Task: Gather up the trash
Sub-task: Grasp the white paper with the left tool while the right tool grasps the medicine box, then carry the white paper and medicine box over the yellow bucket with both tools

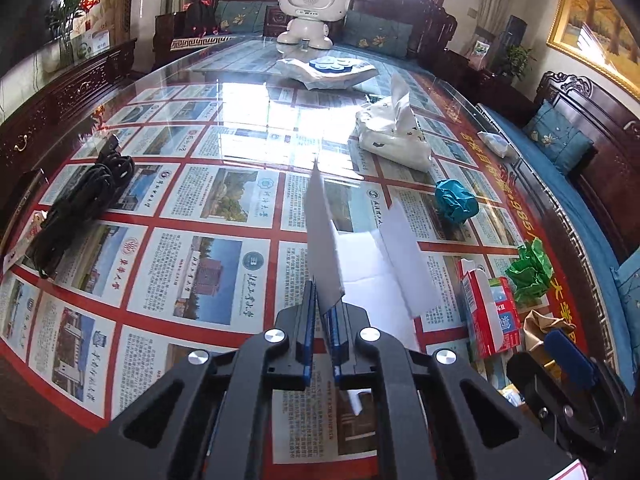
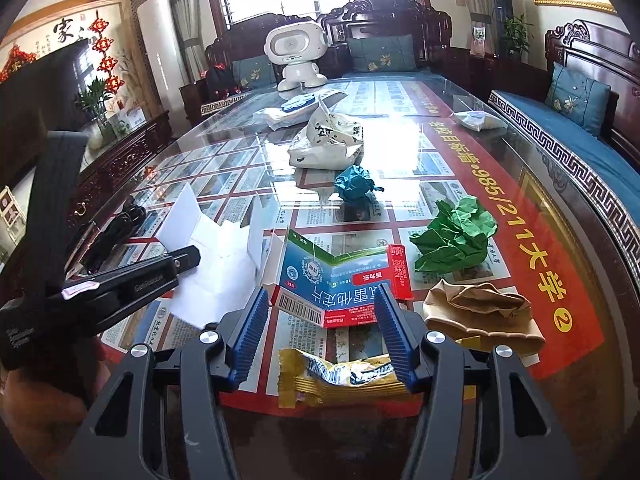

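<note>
Closest to the left wrist camera, the left claw (image 1: 322, 304) is pinched narrow on a flap of the white folded paper (image 1: 372, 268), its blue pads (image 1: 307, 320) pressed against the sheet so that one pointed flap stands up from between them. That paper is the piece of trash in hand; the rest of it lies on the glass-topped bench (image 1: 200, 208) just ahead of the claw, creased into panels. It looks very light and thin, stiff only along its folds, so it should lift with no effort but may flap, bend or slide out if gripped only at an edge; a hold near a crease, as here, seems the firmer choice.

Next to it on the right sits the flattened medicine box (image 2: 344, 284), thin card, light and springy, best taken across a folded edge. The right claw (image 2: 324, 320) stands about half open with nothing between its pads, the box just beyond its tips and a crinkled gold wrapper (image 2: 340, 376) lying on the bench below them. That wrapper looks slick and crackly, likely to slip.

Farther out lie a crumpled brown paper bag (image 2: 480, 312), a green paper wad (image 2: 456, 240) and a teal paper ball (image 2: 356, 184), all soft, light and easily squeezed. Beyond them rests a white printed bag (image 2: 328, 140), and a coil of black cable (image 1: 84, 208) lies well apart at the left.
</note>
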The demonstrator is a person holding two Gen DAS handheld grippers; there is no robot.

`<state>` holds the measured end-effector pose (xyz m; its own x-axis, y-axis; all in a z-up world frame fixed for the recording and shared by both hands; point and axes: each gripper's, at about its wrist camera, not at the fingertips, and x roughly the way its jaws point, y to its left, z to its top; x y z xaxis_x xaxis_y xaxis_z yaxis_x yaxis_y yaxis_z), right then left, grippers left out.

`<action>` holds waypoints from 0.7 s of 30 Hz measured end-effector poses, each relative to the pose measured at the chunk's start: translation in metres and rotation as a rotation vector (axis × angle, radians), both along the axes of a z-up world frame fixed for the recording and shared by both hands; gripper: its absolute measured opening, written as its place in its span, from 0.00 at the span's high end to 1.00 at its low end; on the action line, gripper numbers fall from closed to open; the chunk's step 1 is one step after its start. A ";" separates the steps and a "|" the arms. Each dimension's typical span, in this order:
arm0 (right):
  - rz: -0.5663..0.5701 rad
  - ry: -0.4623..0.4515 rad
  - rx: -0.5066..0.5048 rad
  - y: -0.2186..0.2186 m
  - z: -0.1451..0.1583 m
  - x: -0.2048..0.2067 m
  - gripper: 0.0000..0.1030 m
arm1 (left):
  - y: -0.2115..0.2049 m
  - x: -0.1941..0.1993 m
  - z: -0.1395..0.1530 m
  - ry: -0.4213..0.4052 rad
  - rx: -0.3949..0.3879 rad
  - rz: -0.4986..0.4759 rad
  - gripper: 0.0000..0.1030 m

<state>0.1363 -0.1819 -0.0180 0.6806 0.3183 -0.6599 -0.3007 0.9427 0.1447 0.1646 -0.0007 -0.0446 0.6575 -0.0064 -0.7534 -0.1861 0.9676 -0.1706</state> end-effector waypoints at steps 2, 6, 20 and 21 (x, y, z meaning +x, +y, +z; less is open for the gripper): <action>0.004 -0.014 -0.036 0.010 0.001 0.001 0.47 | 0.004 -0.008 0.002 -0.004 0.010 -0.015 0.94; 0.028 -0.018 -0.080 0.030 -0.001 0.007 0.47 | 0.011 -0.013 0.001 0.005 0.027 -0.032 0.94; 0.018 0.055 -0.107 0.040 -0.021 0.042 0.87 | 0.013 -0.017 0.000 -0.008 0.000 -0.087 0.94; 0.021 0.047 -0.096 0.039 -0.019 0.040 0.89 | 0.014 -0.017 0.001 -0.012 -0.010 -0.094 0.94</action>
<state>0.1767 -0.1429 -0.0365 0.6421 0.2658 -0.7190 -0.3156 0.9464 0.0679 0.1474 0.0135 -0.0441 0.6624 -0.0755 -0.7454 -0.0929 0.9790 -0.1816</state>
